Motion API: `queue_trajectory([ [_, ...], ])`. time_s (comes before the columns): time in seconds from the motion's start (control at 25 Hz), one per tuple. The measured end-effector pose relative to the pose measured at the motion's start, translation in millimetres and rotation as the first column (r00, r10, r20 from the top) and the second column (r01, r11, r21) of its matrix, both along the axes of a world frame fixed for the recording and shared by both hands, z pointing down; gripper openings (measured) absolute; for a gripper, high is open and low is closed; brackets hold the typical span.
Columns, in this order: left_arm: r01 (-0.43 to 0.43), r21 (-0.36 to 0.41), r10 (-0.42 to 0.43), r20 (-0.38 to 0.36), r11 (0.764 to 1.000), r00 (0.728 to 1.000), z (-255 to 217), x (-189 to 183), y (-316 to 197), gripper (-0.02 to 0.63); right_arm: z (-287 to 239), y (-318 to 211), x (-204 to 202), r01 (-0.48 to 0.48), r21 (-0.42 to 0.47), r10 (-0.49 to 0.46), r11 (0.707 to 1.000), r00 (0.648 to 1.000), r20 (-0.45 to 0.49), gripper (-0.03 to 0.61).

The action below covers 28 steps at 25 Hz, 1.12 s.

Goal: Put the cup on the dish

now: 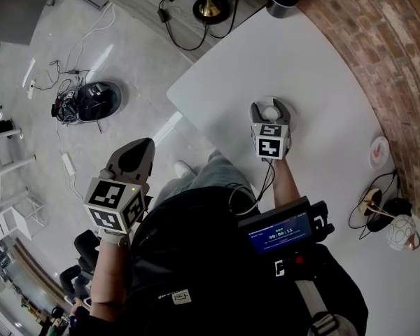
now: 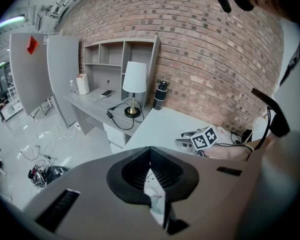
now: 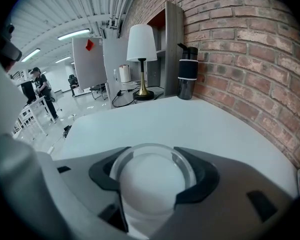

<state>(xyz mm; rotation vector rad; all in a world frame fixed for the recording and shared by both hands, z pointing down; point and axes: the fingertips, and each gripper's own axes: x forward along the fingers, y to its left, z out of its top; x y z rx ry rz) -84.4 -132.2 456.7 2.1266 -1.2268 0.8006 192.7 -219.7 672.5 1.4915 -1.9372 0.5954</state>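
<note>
Fingers [image 3: 101,175] of the right gripper [image 1: 270,109] are closed round the wall of the clear cup [image 3: 152,179], one on each side, holding it at the near middle of the white table [image 1: 322,68], while the dish [image 1: 379,152] sits well apart to the right, by the brick wall [image 1: 392,40]. The left gripper [image 2: 151,170] hangs off the table's left edge, over the floor, with its fingers pressed together on nothing. I judge the cup light, stiff and smooth, apt to slip or crack, so this hold across its round wall, with a modest squeeze, suits it.
</note>
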Motion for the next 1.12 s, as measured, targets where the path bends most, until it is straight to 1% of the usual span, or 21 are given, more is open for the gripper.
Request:
queue_trajectory([
  [0.64,0.003,0.005,-0.003,-0.001,1.0,1.0,-0.2,3.8,-0.4,0.006,-2.3,-8.2,2.3,-0.002,0.046,0.002,0.999,1.0,-0.013,0.265],
  [1.12,0.007,0.006,-0.007,-0.003,1.0,1.0,-0.3,3.4,1.3,0.006,-1.2,-4.4,4.1,-0.011,0.064,0.012,0.998,1.0,-0.016,0.265],
])
